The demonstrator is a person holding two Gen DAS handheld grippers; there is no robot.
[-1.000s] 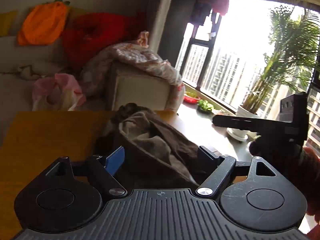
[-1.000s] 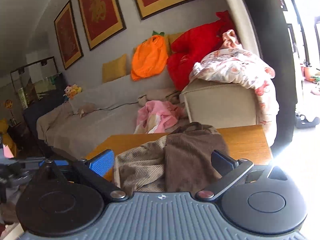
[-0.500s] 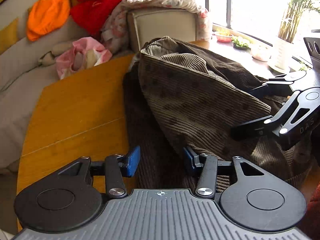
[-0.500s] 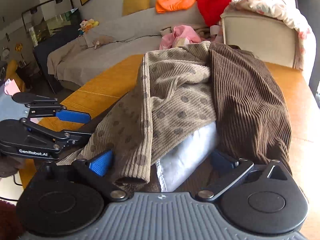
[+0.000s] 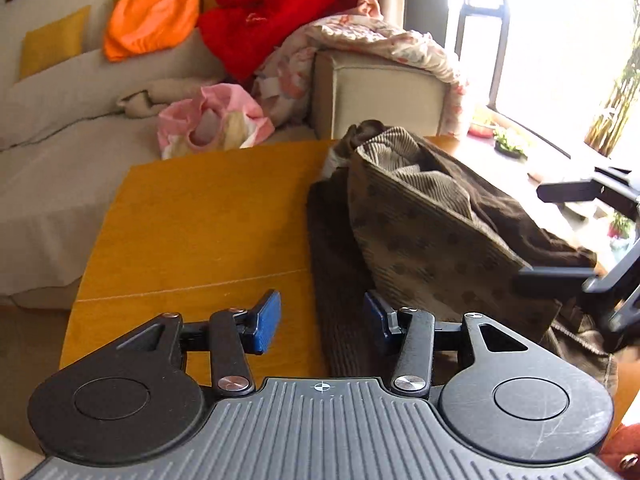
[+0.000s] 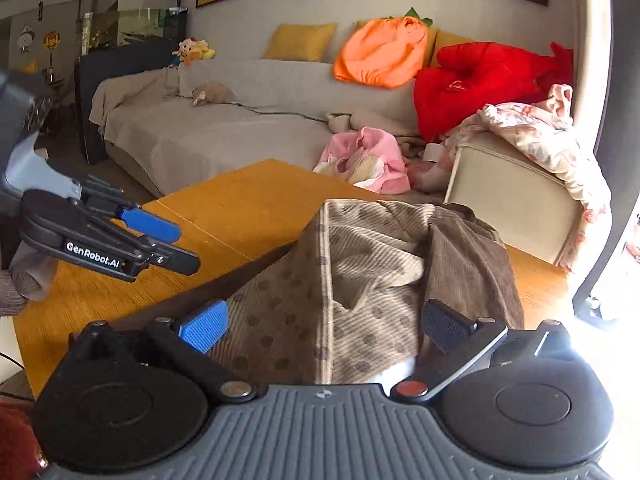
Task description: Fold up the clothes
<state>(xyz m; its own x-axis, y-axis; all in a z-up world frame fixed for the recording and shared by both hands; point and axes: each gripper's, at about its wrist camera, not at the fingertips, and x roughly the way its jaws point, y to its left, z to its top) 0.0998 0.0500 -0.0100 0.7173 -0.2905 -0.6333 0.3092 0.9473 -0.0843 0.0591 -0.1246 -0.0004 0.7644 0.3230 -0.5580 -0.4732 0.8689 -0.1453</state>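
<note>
A brown corduroy garment [image 5: 432, 232] with a tan dotted lining lies bunched on the wooden table [image 5: 200, 220]. My left gripper [image 5: 320, 320] is open at the garment's near left edge. Only the dark brown hem and bare wood show between its blue pads, which press on nothing. In the right wrist view the same garment [image 6: 360, 272] fills the space between the wide-apart fingers of my right gripper [image 6: 324, 324], which is open over the pile. The left gripper [image 6: 172, 240] hovers over the table [image 6: 240, 200] to the left. The right gripper [image 5: 560, 236] stands at the garment's right side.
A beige sofa behind the table holds a pink garment [image 5: 212, 124], an orange cushion [image 5: 152, 12] and a red cushion [image 5: 272, 12]. A floral blanket [image 5: 380, 40] drapes over the armrest. Plants stand on a sill by the bright window [image 5: 508, 144]. A person's sleeve [image 6: 24, 276] is at the left.
The left jaws stand narrower than one second ago. Both cameras have drawn back and tilted up from the garment. The right gripper has shifted sideways and rolled. The garment stays on the table.
</note>
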